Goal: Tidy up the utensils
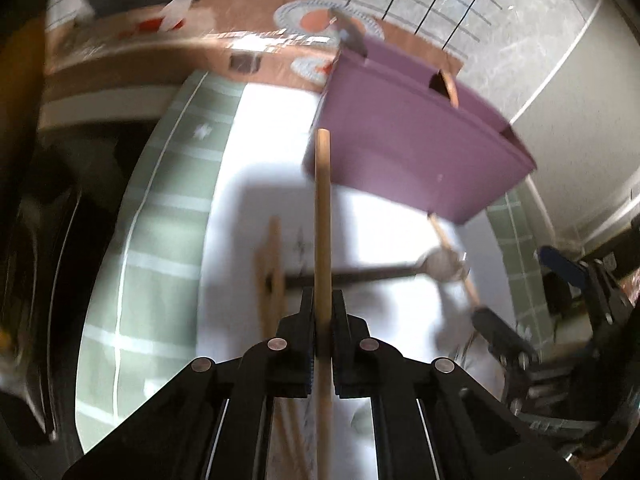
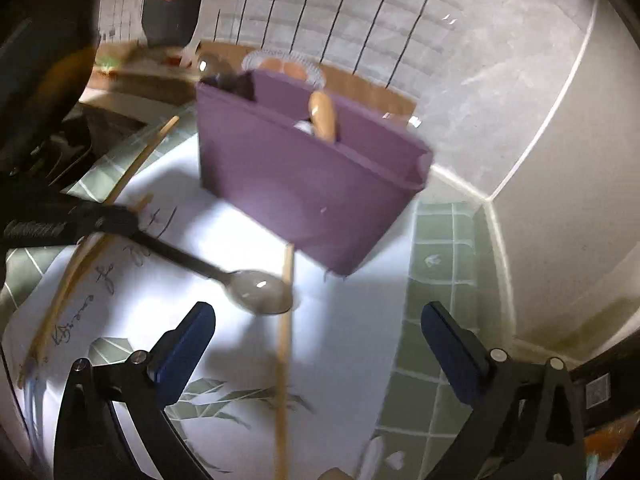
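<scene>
My left gripper (image 1: pixel 322 300) is shut on a wooden chopstick (image 1: pixel 322 200) that points toward the purple organizer box (image 1: pixel 400 140) standing on the white mat. In the right wrist view, my right gripper (image 2: pixel 320 340) hangs open above the mat with nothing between its blue pads (image 2: pixel 188 344). Just ahead of it lies a metal spoon (image 2: pixel 260 292) with a dark handle, its bowl resting over a single chopstick (image 2: pixel 284 360). A wooden spoon (image 2: pixel 322 114) stands in one slot of the box (image 2: pixel 304 184). Several more chopsticks (image 2: pixel 60 300) lie at the mat's left.
The white mat (image 2: pixel 352 340) lies on a green checked cloth (image 2: pixel 440 248). A wall corner (image 2: pixel 520 160) rises close behind and right of the box. Behind the box is a brown surface with patterned plates (image 1: pixel 316 20). Dark clutter fills the left edge.
</scene>
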Motion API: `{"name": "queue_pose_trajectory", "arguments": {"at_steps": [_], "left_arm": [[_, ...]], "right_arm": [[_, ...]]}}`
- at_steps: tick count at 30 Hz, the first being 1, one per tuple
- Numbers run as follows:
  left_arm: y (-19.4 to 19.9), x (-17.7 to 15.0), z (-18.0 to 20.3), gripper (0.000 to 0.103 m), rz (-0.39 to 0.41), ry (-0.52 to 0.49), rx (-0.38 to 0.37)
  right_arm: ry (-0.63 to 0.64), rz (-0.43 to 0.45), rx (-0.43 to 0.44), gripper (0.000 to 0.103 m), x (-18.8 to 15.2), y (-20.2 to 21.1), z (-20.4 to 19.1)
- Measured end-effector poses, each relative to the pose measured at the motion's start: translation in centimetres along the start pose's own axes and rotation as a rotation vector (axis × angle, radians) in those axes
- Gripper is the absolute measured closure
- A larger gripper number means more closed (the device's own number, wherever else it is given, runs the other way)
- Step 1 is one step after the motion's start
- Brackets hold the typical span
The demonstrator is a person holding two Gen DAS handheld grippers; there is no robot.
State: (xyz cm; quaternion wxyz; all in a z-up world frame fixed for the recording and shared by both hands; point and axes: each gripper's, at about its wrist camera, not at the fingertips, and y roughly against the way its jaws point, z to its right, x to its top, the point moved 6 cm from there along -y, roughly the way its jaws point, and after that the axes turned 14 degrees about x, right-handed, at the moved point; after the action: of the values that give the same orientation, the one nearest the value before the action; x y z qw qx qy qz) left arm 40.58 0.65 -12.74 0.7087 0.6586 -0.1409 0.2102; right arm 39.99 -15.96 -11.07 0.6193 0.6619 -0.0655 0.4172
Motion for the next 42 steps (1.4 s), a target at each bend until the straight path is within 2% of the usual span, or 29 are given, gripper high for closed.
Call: {"name": "queue_pose_trajectory", "arguments": {"at_steps": [2,4,6,9,11,14,17,19,21,23,25,26,27,30,33,35,38,42], "left_arm": [[0.3,-1.1,-0.8,0.097,-0.012,0.011,0.026],[0.5,-2.1,-1.9,0.097,-0.027,0.033,0.052],[0.9,-2.8,-2.6,0.096,-0.023,0.047,0.073],[1.4,-4.0,-3.9,0.095,-0.026,0.072,0.09],[1.7,-4.8,-4.8,0.094,-0.031,0.1,0.078],[2.5,-5.9,-5.5,0.094,-0.032,0.123,0.056],[3.1,-6.8,-5.4,0.093,-0.046,0.113,0.033],[3.5,-7.4,-5.2,0.089,-0.054,0.105,0.018],[4.0,-7.9,-5.1,0.088,-0.055,0.091,0.006],[4.6,-8.0,-4.9,0.086,-0.046,0.076,0.001],[5.3,-7.9,-4.7,0.076,-0.034,0.058,-0.006],[5.4,-7.8,-4.5,0.073,-0.028,0.05,-0.009],[5.6,-7.6,-4.3,0.067,-0.021,0.042,-0.01],[5.7,-6.2,-3.0,0.065,0.01,0.001,-0.018],[4.9,-3.6,-0.3,0.062,0.045,-0.088,-0.025],[3.8,-1.5,1.8,0.058,0.046,-0.146,-0.035],[1.2,2.2,5.1,0.057,0.037,-0.222,-0.044],[-1.7,5.7,6.8,0.056,0.03,-0.276,-0.01]], "right_arm": [[-0.094,-0.04,0.089,0.009,-0.1,-1.0,-0.4],[-0.207,-0.077,0.182,0.036,0.0,-2.1,-0.8],[-0.336,-0.127,0.268,0.049,0.0,-3.5,-1.2],[-0.478,-0.184,0.324,0.055,-0.3,-5.1,-1.9],[-0.5,-0.168,0.265,0.055,0.2,-5.4,-2.3],[-0.528,-0.156,0.237,0.055,1.7,-6.7,-3.1],[-0.533,-0.133,0.181,0.049,3.5,-8.1,-3.5],[-0.536,-0.108,0.161,0.038,4.4,-8.6,-3.6],[-0.526,-0.102,0.158,0.033,4.9,-9.2,-3.9],[-0.489,-0.12,0.14,0.037,4.9,-9.3,-4.2],[-0.43,-0.132,0.109,0.06,4.4,-8.6,-4.5],[-0.4,-0.138,0.102,0.065,4.0,-8.2,-4.4],[-0.378,-0.145,0.109,0.072,3.5,-7.8,-4.4],[-0.318,-0.172,0.152,0.091,1.0,-5.7,-3.7],[-0.232,-0.126,0.192,0.091,-1.5,-1.8,-2.9],[-0.189,-0.112,0.165,0.091,-3.0,0.1,-1.6],[-0.226,-0.125,0.181,0.091,-5.3,1.8,0.7],[-0.266,-0.116,0.182,0.09,-7.4,2.8,2.2]]}}
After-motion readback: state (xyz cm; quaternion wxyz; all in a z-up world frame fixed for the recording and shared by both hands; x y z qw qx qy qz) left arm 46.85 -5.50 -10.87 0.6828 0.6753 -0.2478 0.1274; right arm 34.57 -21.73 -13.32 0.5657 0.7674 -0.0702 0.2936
